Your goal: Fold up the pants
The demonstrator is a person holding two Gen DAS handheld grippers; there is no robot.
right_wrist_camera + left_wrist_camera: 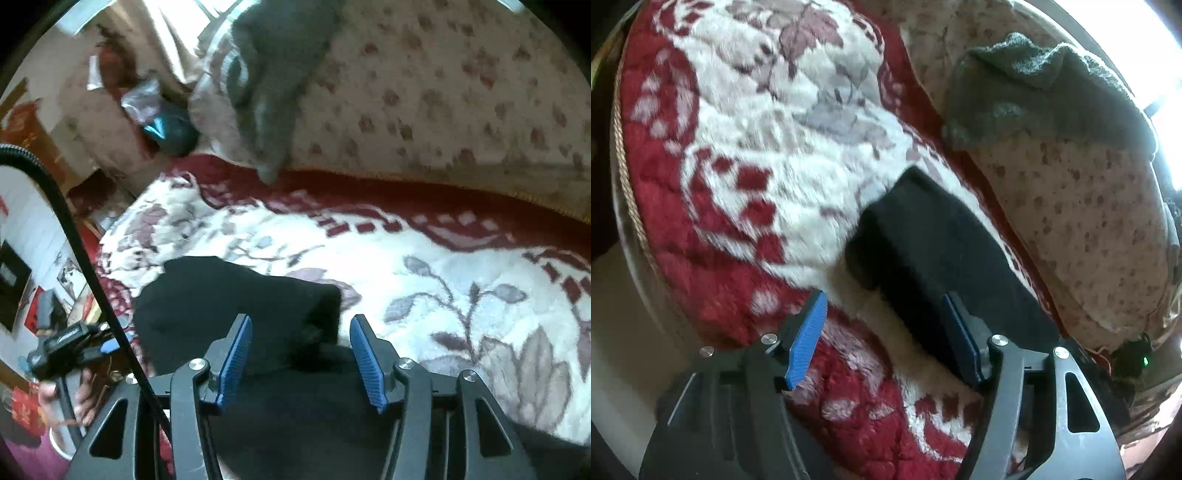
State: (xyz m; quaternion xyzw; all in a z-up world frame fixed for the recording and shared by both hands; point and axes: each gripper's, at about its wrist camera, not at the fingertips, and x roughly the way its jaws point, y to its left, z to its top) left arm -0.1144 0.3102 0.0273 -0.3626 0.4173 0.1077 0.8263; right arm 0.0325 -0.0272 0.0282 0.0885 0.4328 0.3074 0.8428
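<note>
Seen from my remote station, one pair of black pants (pixel 934 251) lies folded into a thick bundle on a plush red-and-white floral blanket (pixel 746 155), and two grippers stand over it, both with jaws spread and nothing between their blue pads.

Through the left wrist camera, my left gripper (pixel 886 332) hangs above the blanket; its left pad (pixel 809 339) is over red and white pile, its right pad (pixel 962 343) is in front of the near end of the pants, though I cannot tell whether it touches them. Right of the pants runs one pale cushion with small reddish spots (pixel 1082 221), and one grey knitted garment (pixel 1041 96) is draped over its top.

Through the right wrist camera, the left gripper (pixel 74 350) shows again at far left, gripped in a hand (pixel 74 398), with one black cable (pixel 74 240) curving past it. My right gripper (pixel 301 358) straddles the dark pants (pixel 236 306), which lie on the blanket (pixel 424 251) directly ahead of and beneath its fingers. Behind them is the spotted cushion (pixel 461 92) with the grey garment (pixel 273 74) hanging down its face. One crumpled plastic bag (pixel 142 99) sits at upper left, just above a dark, glossy rounded object (pixel 177 131) I cannot identify.
</note>
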